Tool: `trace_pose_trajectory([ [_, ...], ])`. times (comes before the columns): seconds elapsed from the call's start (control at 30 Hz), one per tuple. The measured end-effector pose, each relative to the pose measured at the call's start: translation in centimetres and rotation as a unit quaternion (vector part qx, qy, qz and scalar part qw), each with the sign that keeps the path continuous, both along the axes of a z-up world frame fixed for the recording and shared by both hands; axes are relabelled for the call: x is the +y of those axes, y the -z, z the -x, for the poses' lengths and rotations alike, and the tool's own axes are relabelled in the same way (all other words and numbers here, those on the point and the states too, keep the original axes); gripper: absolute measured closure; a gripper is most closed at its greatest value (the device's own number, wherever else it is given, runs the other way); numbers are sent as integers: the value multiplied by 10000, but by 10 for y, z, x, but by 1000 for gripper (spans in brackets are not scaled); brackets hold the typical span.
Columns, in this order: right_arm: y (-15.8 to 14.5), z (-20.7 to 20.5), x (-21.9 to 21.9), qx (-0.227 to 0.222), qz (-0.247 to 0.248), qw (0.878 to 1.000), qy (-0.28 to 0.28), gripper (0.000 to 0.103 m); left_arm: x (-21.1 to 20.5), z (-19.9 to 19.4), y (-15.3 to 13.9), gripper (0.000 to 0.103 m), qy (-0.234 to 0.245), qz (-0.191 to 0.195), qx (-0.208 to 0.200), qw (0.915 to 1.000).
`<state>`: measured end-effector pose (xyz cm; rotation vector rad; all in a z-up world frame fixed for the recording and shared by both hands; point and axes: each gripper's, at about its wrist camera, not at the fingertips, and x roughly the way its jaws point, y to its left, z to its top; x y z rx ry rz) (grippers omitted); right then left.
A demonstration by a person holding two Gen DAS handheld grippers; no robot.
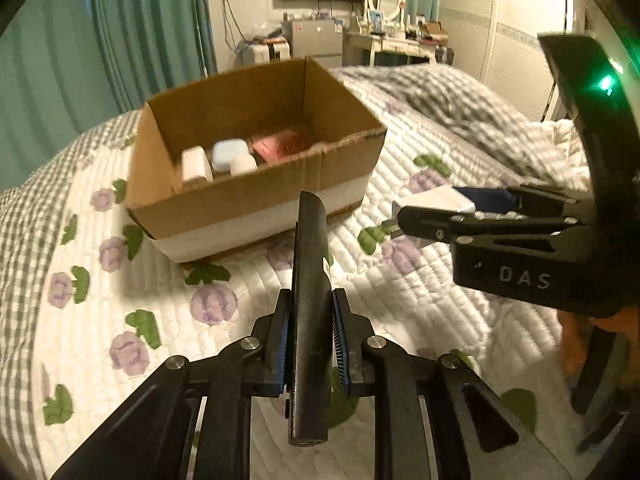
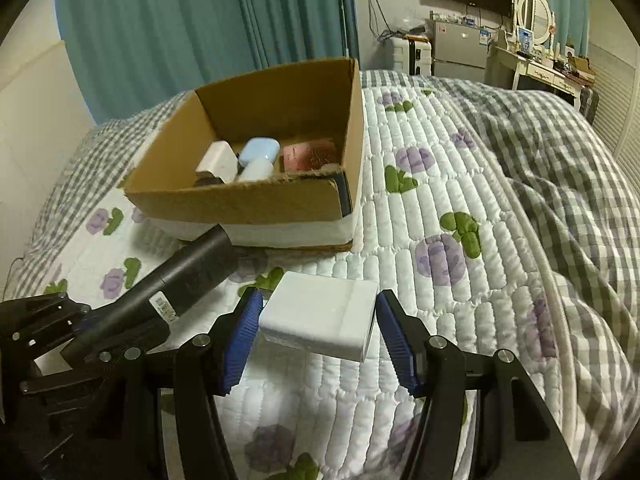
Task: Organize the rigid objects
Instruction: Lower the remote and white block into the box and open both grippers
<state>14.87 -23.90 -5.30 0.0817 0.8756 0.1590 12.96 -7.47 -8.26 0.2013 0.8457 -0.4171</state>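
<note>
Brown box, purple-floral quilt.
</note>
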Motion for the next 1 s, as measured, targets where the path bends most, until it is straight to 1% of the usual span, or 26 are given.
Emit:
trace_pose_trajectory([
  [0.13, -21, 6, 1, -219, -13, 9998, 1, 44, 6, 9, -25, 84, -79, 134, -202, 9997],
  [0.27, -47, 4, 1, -494, -1, 9988, -10, 44, 13, 5, -53, 84, -244, 266, -415, 9985],
  [0.43, -79, -14, 6, -832, 146, 9964, -98, 44, 17, -14, -78, 84, -441, 338, -637, 9964],
  [0.57, -95, -36, 11, -1008, 218, 9945, -204, 44, 20, -40, -96, 84, -606, 388, -816, 9941],
  [0.67, -103, -55, 15, -1100, 250, 9933, -268, 44, 19, -63, -103, 84, -716, 403, -914, 9924],
  [0.8, -105, -80, 14, -1151, 262, 9925, -312, 44, 19, -97, -103, 84, -840, 441, -929, 9911],
  [0.87, -104, -94, 14, -1158, 285, 9923, -327, 44, 20, -115, -98, 84, -932, 427, -936, 9903],
  [1.0, -96, -122, 10, -1121, 280, 9928, -327, 44, 20, -145, -82, 84, -1065, 526, -775, 9899],
])
